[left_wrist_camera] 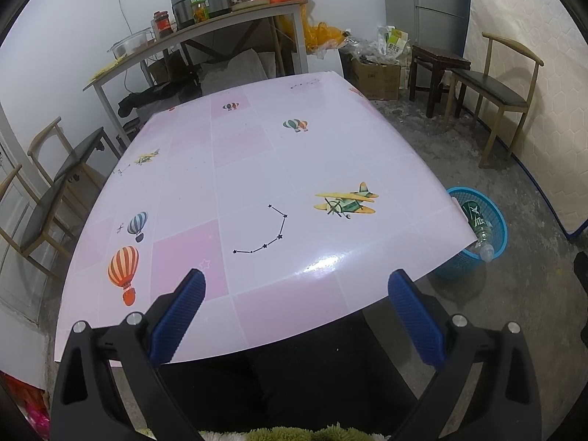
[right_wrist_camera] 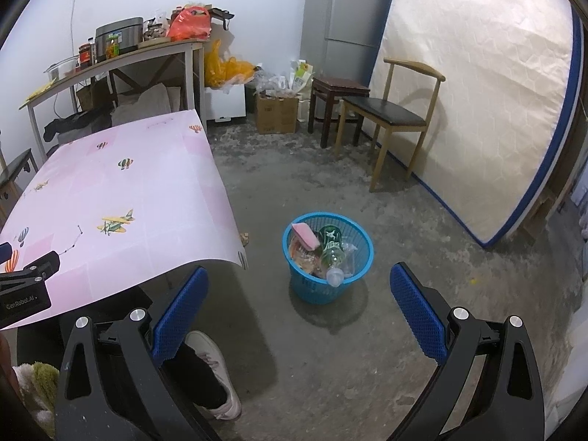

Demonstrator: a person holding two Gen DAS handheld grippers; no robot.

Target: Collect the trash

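Nearest the lens in the right wrist view, the right claw [right_wrist_camera: 297,294] is spread wide with nothing between its blue ribbed pads [right_wrist_camera: 180,312], hanging above the grey concrete floor [right_wrist_camera: 422,220] with a white shoe [right_wrist_camera: 215,367] and dark trouser leg just below its left finger. Ahead of it, on the floor just right of the worktop's near right corner, stands the blue basket [right_wrist_camera: 352,231], upright and apart from the worktop. Inside it lie a green plastic bottle [right_wrist_camera: 330,246] tilted with its clear cap end toward the near rim, a pink sponge-like piece [right_wrist_camera: 305,235] at the far left, and some orange wrapping beneath; the rest of the contents are hard to make out. A small crumpled scrap [right_wrist_camera: 244,237] sits on the floor close under the worktop edge. The left claw [left_wrist_camera: 296,294] is likewise fully open and empty, held over the near edge of the worktop [left_wrist_camera: 257,169], whose pink covering is printed with balloons and planes. From this side the basket [left_wrist_camera: 496,217] peeks out past the right edge, well right of the left claw.
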